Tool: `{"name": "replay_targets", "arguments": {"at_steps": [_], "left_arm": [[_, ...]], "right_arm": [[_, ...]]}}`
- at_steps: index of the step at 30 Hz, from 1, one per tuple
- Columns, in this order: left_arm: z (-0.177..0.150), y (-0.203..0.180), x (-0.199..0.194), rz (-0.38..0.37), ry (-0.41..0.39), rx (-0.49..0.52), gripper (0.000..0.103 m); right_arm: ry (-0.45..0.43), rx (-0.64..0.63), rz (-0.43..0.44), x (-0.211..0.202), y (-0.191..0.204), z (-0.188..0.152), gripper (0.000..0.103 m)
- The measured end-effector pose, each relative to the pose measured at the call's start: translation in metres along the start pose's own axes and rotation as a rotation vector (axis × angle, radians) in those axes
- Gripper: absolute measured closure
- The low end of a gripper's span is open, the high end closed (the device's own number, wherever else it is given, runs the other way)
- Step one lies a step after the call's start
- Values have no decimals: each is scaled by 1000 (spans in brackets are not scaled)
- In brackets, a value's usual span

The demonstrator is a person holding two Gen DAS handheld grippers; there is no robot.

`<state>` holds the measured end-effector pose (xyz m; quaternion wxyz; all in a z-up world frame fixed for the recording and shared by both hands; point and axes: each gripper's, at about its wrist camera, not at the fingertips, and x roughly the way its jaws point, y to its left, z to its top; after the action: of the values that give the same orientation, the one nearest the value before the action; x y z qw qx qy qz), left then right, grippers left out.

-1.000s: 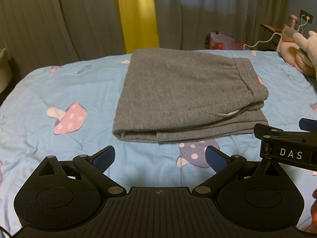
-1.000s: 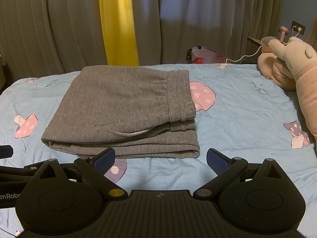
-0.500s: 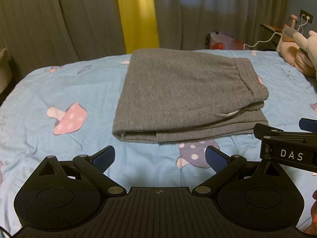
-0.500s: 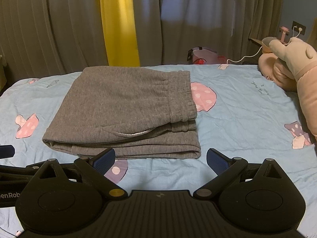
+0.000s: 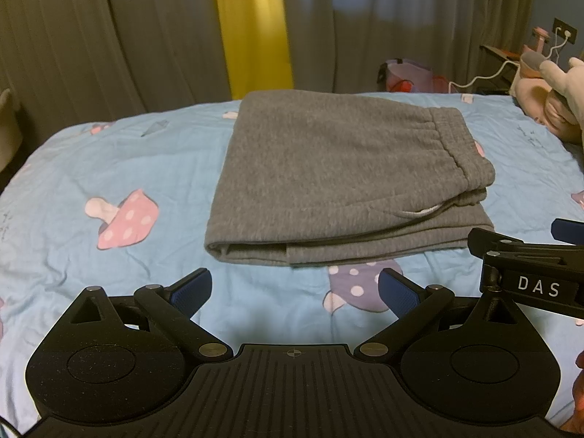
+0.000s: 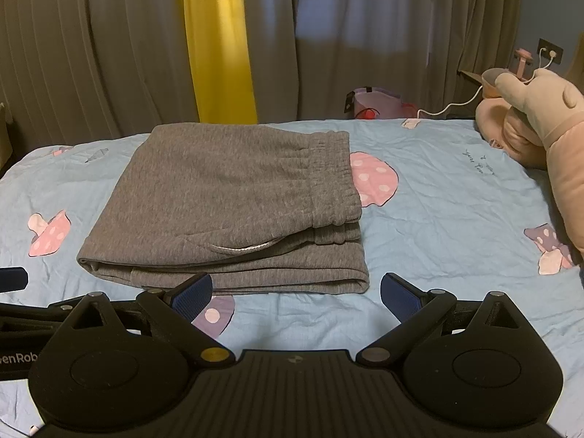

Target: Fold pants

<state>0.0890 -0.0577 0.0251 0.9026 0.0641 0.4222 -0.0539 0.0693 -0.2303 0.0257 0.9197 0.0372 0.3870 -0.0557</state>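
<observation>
Grey sweatpants (image 5: 339, 179) lie folded in a flat rectangle on the blue mushroom-print bed sheet (image 5: 109, 168), waistband at the right side. They also show in the right wrist view (image 6: 233, 204). My left gripper (image 5: 295, 292) is open and empty, hovering just in front of the pants' near edge. My right gripper (image 6: 296, 294) is open and empty, also just in front of the near edge. The right gripper's side shows at the right of the left wrist view (image 5: 529, 266).
A pink plush toy (image 6: 540, 124) lies at the bed's right side. Grey and yellow curtains (image 6: 219, 43) hang behind the bed. A pink bag (image 6: 376, 104) and a white charging cable (image 6: 449, 104) sit behind the bed's far edge.
Both views have barely shifted; the pants sit a touch lower and nearer in the right wrist view. Both grippers stay open.
</observation>
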Motion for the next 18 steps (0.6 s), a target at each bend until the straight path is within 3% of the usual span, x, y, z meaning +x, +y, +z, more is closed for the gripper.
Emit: {"name": "replay_targets", "arguments": {"at_steps": [18], "left_arm": [[1,1,3,-2,-1,-1,2]], "right_arm": [[0,-14,-3,1,2,1,4]]}}
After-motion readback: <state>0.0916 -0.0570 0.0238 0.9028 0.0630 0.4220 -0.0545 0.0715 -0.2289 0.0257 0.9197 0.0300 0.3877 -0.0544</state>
